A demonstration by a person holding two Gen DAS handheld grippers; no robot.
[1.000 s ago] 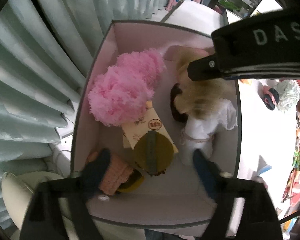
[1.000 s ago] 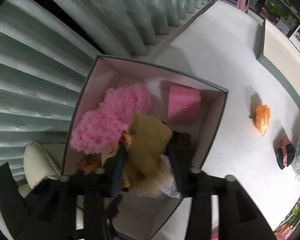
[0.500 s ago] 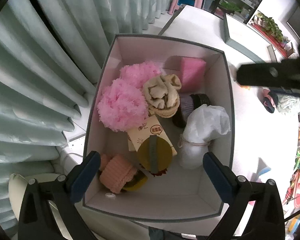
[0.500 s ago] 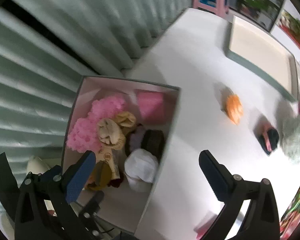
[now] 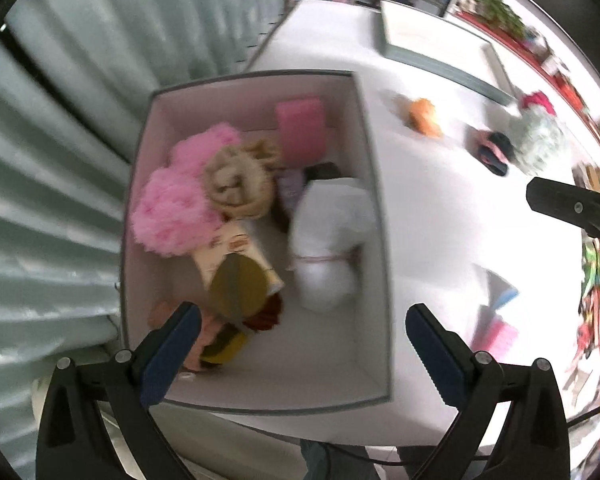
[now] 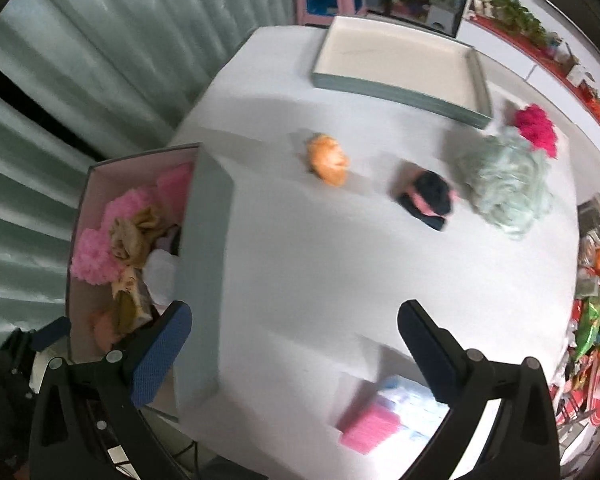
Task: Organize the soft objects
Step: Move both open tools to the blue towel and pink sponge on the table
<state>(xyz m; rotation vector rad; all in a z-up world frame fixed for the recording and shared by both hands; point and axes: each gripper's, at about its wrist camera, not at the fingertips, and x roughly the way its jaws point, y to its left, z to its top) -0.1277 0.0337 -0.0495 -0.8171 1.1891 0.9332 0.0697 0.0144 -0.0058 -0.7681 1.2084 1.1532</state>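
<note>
Now between picks: both grippers, left gripper (image 5: 300, 344) and right gripper (image 6: 296, 344), spread empty; next target likely the orange plush lump (image 6: 327, 159), bound for the deep grey-rimmed box (image 5: 374, 208).

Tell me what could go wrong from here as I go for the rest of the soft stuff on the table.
1. The box looks crowded: the beige bundle rides on the pink fluffy items, so further drops may spill over.
2. The dark and pink item lies close beside the pale green fluffy ball; the open right gripper might snag both.
3. The box sits near the table edge by the curtain; a nudge could shift it off.
</note>
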